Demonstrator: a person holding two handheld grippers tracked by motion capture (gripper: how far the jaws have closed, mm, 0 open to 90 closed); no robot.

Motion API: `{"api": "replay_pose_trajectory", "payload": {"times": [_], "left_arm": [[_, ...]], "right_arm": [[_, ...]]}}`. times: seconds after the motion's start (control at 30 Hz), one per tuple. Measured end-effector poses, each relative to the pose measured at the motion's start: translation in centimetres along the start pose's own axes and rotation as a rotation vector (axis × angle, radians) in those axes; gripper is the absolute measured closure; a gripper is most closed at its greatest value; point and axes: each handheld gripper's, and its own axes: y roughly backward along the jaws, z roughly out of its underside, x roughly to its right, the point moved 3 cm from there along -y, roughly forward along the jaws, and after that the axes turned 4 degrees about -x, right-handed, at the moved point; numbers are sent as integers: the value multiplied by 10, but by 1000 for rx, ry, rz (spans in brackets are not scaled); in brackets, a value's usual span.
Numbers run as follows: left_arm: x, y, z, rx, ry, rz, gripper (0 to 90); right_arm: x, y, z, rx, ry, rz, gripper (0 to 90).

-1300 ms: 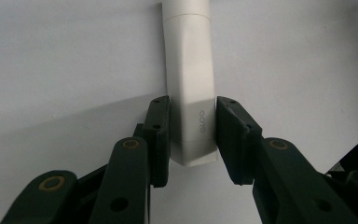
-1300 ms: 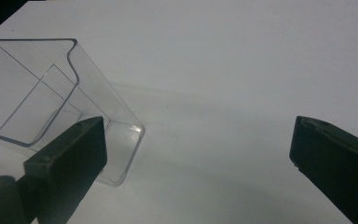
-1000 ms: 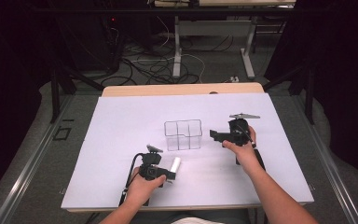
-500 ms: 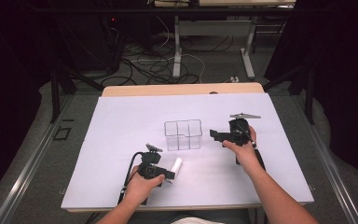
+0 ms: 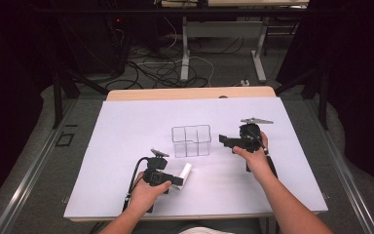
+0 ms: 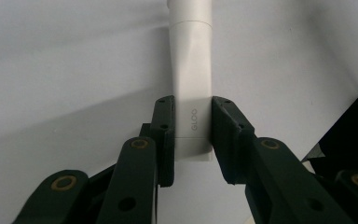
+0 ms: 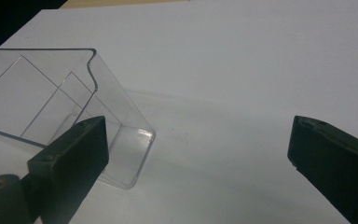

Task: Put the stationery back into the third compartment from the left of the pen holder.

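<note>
A white tube (image 5: pixel 184 172) lies on the white table sheet (image 5: pixel 121 136) near the front, left of centre. My left gripper (image 5: pixel 176 181) is shut on the tube's flat crimped end (image 6: pixel 192 130), one jaw on each side; the round cap end points away. A clear plastic box (image 5: pixel 191 141) with inner dividers stands empty at the table's middle. To its right my right gripper (image 5: pixel 223 140) hovers open, pointing at the box. In the right gripper view the box (image 7: pixel 60 105) sits left of the wide gap of that gripper (image 7: pixel 198 144), apart from both jaws.
The white sheet covers a wooden table whose back edge (image 5: pixel 190 93) shows bare. Beyond it, cables (image 5: pixel 160 68) and metal table legs (image 5: pixel 185 53) stand on the floor. Bare sheet surrounds the box on all sides.
</note>
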Motion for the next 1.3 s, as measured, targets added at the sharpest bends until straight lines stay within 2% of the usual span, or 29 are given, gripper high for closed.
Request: {"api": "replay_pose_trajectory", "payload": {"times": [0.03,0.1,0.13,0.3,0.37,0.43,0.47,0.53,0.6,0.63,0.7,0.8,0.87,0.93,0.97,1.1,1.3], "left_arm": [[0,0,0,0,8,0,714],[-2,1,0,-6,-2,4,714],[-1,0,-1,7,17,14,714],[-4,3,-2,27,25,52,714],[-4,4,-2,33,21,51,714],[-2,5,-2,47,43,64,714],[-4,6,-3,50,22,57,714],[-2,7,-3,68,25,58,714],[0,9,-3,91,16,57,714],[0,10,-3,97,-6,51,714],[2,13,-4,119,-19,51,714],[5,17,-4,154,-42,40,714],[7,20,-5,177,-64,38,714],[9,23,-4,197,-69,29,714],[9,24,-5,202,-90,17,714],[11,25,-4,222,-100,11,714],[13,24,-4,232,-109,6,714]], "right_arm": [[0,0,0,-1,7,1,47],[1,-1,0,-4,8,-5,48],[1,-1,0,-8,9,-1,48],[1,0,0,-8,7,1,50],[0,0,0,-4,9,2,51],[-1,0,1,-6,3,-1,51],[-2,0,1,-5,1,-3,51],[-2,1,0,-6,6,-8,52],[-5,2,0,-2,-10,-24,58],[-6,3,0,-2,-22,-37,59],[-10,6,-1,-4,-33,-53,70],[-15,11,-1,8,-17,-62,108],[-18,15,-2,15,-19,-55,152],[-20,20,-2,26,-28,-64,150],[-21,22,-1,28,-37,-68,150],[-28,31,3,17,-78,-119,149],[-47,34,17,2,-105,-205,149]]}}
